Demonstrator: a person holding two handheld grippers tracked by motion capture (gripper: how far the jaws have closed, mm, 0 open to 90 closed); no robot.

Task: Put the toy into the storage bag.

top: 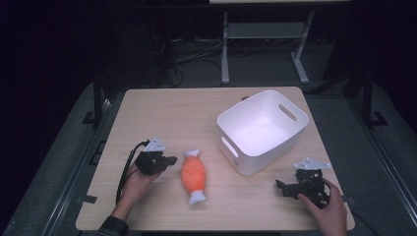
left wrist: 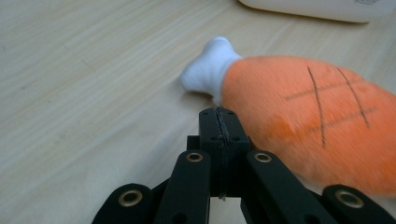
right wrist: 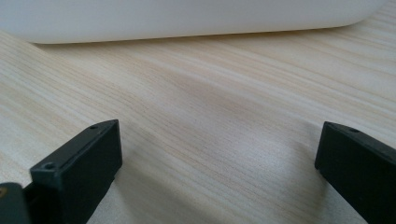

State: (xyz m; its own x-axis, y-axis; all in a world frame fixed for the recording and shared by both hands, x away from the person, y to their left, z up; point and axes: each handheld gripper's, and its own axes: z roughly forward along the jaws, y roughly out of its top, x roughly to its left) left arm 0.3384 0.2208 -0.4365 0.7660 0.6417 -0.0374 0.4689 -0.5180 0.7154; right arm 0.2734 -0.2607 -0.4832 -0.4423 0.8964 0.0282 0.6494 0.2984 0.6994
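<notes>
An orange plush drumstick toy (top: 193, 176) with white ends lies on the wooden table (top: 172, 113) near its front middle. My left gripper (top: 168, 161) sits just left of the toy, pointing at it. In the left gripper view its jaws are pressed flat together with nothing between them (left wrist: 219, 122), and the orange toy (left wrist: 308, 121) lies right beside the tips. My right gripper (top: 285, 189) rests at the front right of the table, and the right gripper view shows its jaws wide apart (right wrist: 219, 154) over bare wood, facing the white bin (right wrist: 187, 18).
A white plastic bin (top: 263, 129) with handle slots stands empty at the right middle of the table. A desk frame and cables (top: 231, 44) stand on the dark floor behind the table. A person's hands hold both grippers at the front edge.
</notes>
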